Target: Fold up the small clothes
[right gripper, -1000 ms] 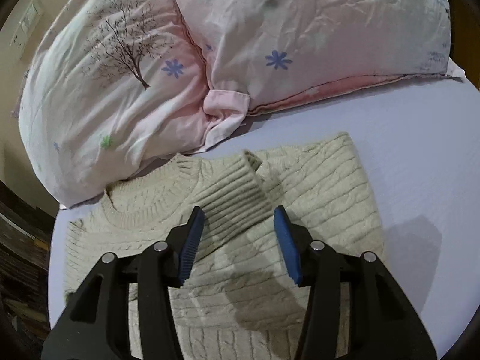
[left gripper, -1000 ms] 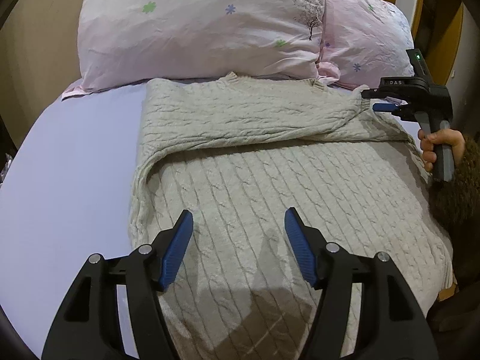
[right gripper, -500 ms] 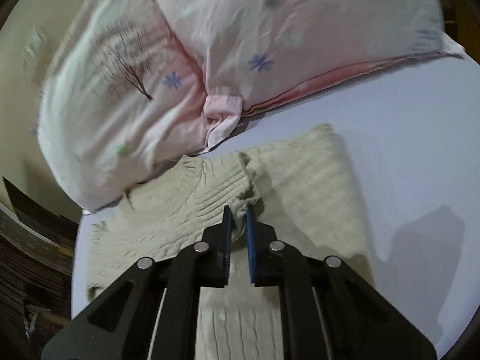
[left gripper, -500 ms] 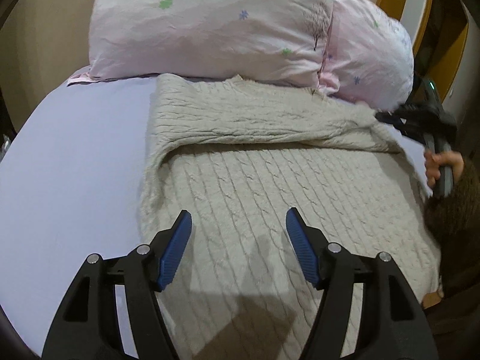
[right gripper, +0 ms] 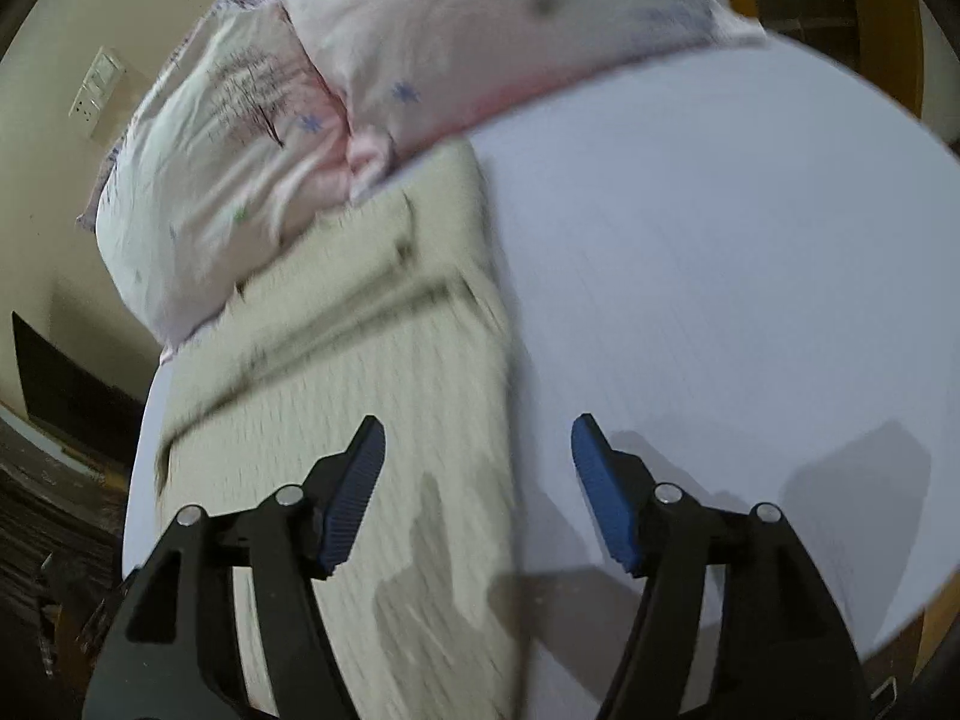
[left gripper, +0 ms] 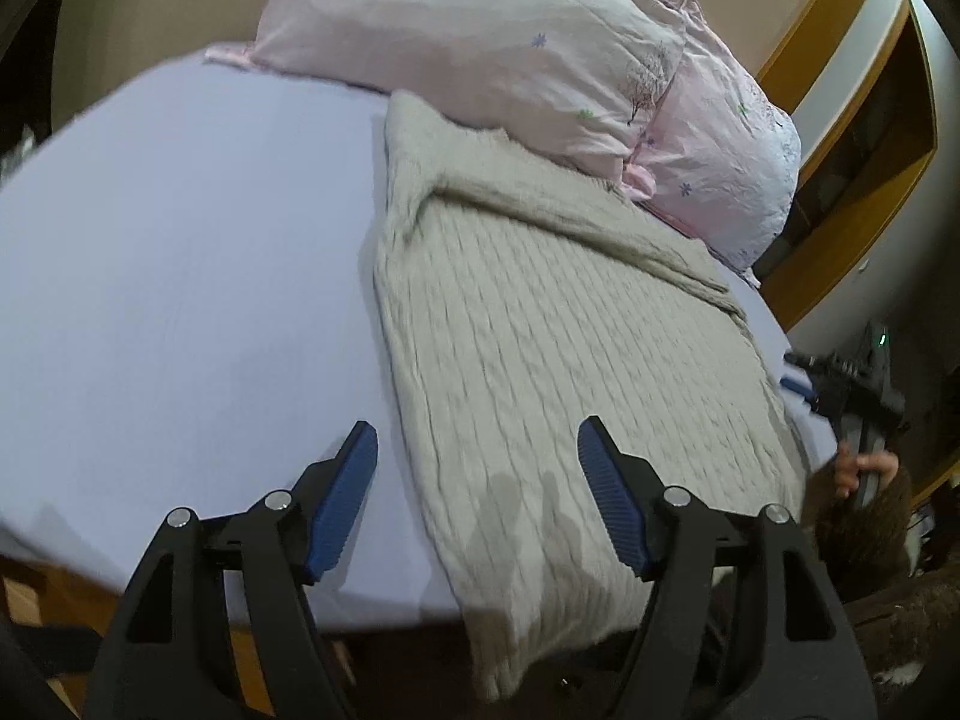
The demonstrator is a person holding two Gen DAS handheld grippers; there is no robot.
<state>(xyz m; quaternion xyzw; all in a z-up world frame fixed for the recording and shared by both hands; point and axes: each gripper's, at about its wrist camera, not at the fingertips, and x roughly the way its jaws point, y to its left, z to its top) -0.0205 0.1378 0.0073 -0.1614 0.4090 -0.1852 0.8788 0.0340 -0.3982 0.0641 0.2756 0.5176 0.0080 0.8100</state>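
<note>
The left gripper [left gripper: 477, 480] is spread wide and grasps nothing; its 2 blue pads straddle the sweater's near left edge, the left pad [left gripper: 345, 498] over bare sheet, the right pad over knit. The right gripper [right gripper: 477, 480] is likewise released and empty, its left pad above the sweater and its right pad above the sheet, straddling the sweater's right edge. In the left wrist view, that gripper shows just off the sweater's right edge.

The beige cable-knit sweater [left gripper: 558, 360] lies flat on the lilac bed sheet [left gripper: 180, 252], its collar end against the 2 pink pillows [left gripper: 516, 42] and its hem hanging over the near bed edge. 1 sleeve [left gripper: 570, 216] lies folded across the chest, just below the pillows. The right wrist view is motion-blurred, so finer detail there cannot be told.

Judging by this, the sleeve fold looks done and the bottom-to-top fold is in hand. The next move likely calls for both grippers to drop to the 2 hem corners, clench there, and carry the hem toward the pillows evenly.
</note>
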